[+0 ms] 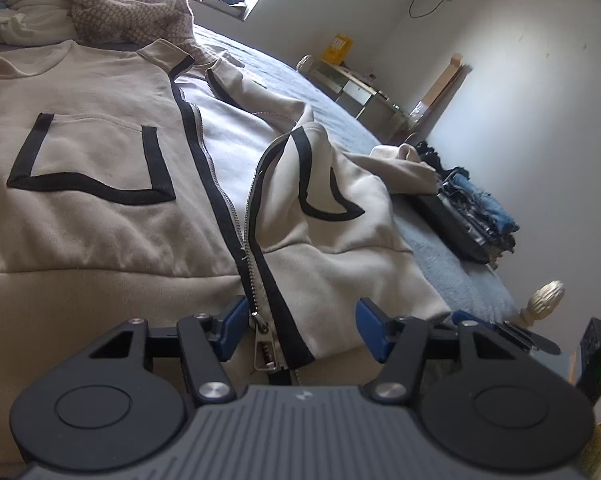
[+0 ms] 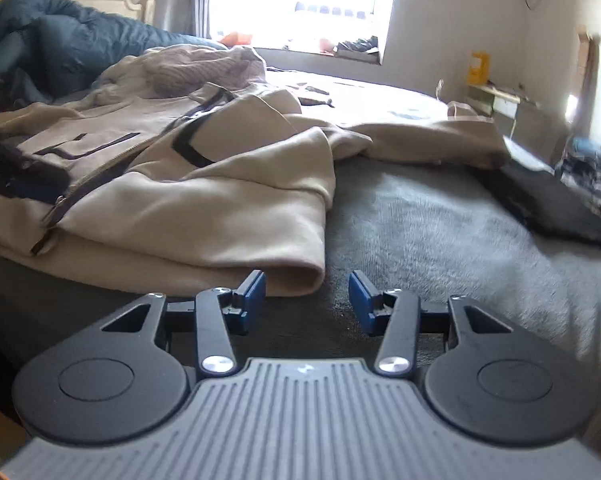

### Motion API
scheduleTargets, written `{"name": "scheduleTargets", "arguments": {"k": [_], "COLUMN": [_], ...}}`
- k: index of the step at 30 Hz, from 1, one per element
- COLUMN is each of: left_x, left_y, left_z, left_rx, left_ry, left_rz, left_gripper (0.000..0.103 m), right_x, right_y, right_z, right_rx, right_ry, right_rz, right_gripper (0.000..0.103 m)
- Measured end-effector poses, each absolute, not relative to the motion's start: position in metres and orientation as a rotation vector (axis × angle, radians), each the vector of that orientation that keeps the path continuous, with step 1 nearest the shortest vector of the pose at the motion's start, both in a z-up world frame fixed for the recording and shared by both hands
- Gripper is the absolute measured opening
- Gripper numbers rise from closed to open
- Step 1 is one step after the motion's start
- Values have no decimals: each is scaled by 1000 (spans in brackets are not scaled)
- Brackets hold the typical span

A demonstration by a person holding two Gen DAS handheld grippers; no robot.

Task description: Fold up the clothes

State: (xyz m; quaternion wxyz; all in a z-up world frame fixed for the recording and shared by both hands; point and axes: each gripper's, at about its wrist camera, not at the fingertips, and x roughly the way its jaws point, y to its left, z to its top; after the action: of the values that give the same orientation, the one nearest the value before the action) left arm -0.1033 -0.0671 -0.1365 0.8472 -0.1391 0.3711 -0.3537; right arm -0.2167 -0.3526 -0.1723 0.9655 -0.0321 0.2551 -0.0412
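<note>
A beige zip-up jacket (image 1: pixel 100 216) with black trim and black-edged pockets lies front up on the bed, its zip partly undone and its right panel rumpled. My left gripper (image 1: pixel 300 330) stands open at the jacket's bottom hem, its blue pads either side of the zip pull (image 1: pixel 265 354). In the right wrist view the same jacket (image 2: pixel 204 200) lies left of centre, one sleeve trailing to the right. My right gripper (image 2: pixel 306 300) is open just short of the hem's right corner (image 2: pixel 300 276), nothing between its pads.
The bed has a grey-blue blanket (image 2: pixel 440 232). A stack of folded jeans and dark clothes (image 1: pixel 476 220) sits at its right edge. Unfolded garments (image 1: pixel 128 12) and a dark blue duvet (image 2: pixel 60 40) are piled toward the headboard. A bedpost finial (image 1: pixel 546 298) stands at the corner.
</note>
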Motion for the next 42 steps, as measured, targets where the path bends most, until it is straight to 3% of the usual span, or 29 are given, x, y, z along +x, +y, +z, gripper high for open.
{"name": "scheduleTargets", "arguments": {"k": [7,32,42], "left_x": [-112,-93,-93], "left_y": [-64,-76,-77], "left_z": [-135,-142,-141], "left_rx": [-245,-315,-329], "left_ry": [805,807,811], "left_rz": [-719,-671,-711], "left_gripper": [43,45,32], "right_x": [-215,-208,-208], "right_y": [-378,-368,-371], "right_z": [-178,-191,-190], "right_rx": [116,-14,13], "right_ry": [491,435,367], "right_rz": [-61,-115,-115], "right_gripper": [39,37,37]}}
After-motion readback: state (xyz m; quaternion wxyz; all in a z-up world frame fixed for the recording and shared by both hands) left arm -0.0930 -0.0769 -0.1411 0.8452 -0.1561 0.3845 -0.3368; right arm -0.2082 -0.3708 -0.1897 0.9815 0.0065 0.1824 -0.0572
